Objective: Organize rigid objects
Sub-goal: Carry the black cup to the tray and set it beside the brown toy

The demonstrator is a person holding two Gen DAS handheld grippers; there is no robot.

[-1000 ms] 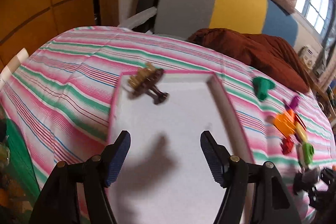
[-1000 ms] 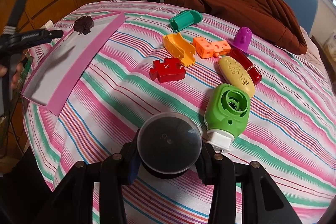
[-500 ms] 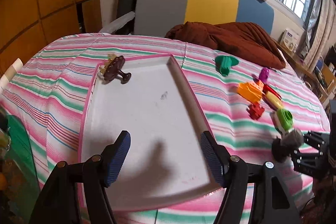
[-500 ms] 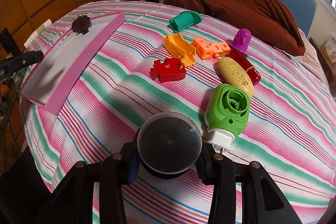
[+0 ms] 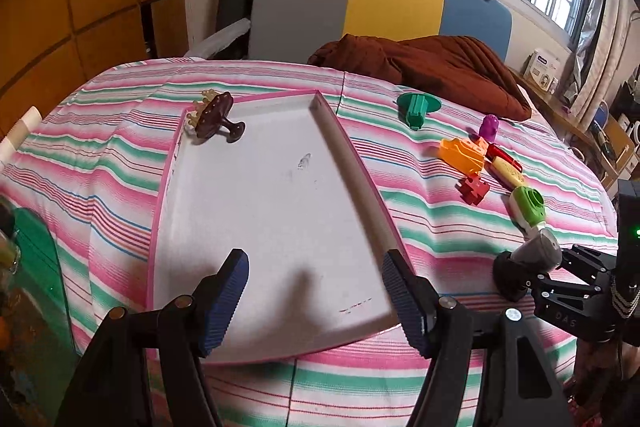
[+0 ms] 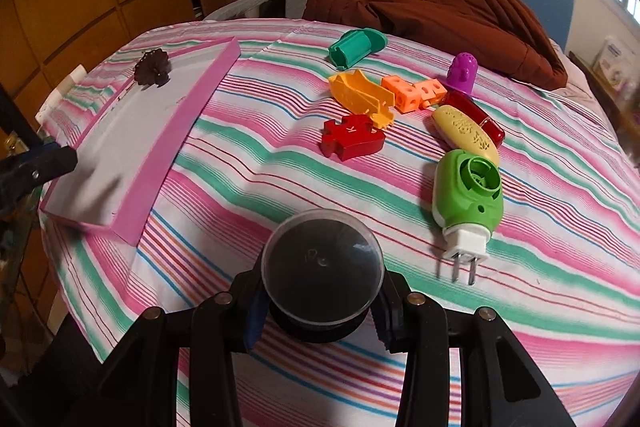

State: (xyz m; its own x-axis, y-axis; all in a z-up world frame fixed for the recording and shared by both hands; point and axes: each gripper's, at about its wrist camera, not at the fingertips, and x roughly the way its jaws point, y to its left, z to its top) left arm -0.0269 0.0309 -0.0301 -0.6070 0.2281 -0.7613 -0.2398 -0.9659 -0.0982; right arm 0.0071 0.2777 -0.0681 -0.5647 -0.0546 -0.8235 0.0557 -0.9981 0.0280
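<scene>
Your right claw (image 6: 320, 311) clamps a black suction cup (image 6: 322, 269), its clear dome facing up, above the striped bedspread. A pink-walled white tray (image 5: 256, 207) lies on the bed to the left, a dark brown spiked massager (image 5: 214, 117) tipped in its far corner. To the right sit your scattered pieces: teal holder (image 6: 354, 47), orange scoop (image 6: 360, 95), red puzzle piece (image 6: 352, 141), green plug-in device (image 6: 468, 199).

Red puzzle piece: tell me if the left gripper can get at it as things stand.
Probably yes. The left gripper is open and empty over the tray; the red puzzle piece lies uncovered on the striped cloth beyond the tray's raised rim, beside the orange toy. It must cross that rim.
</scene>
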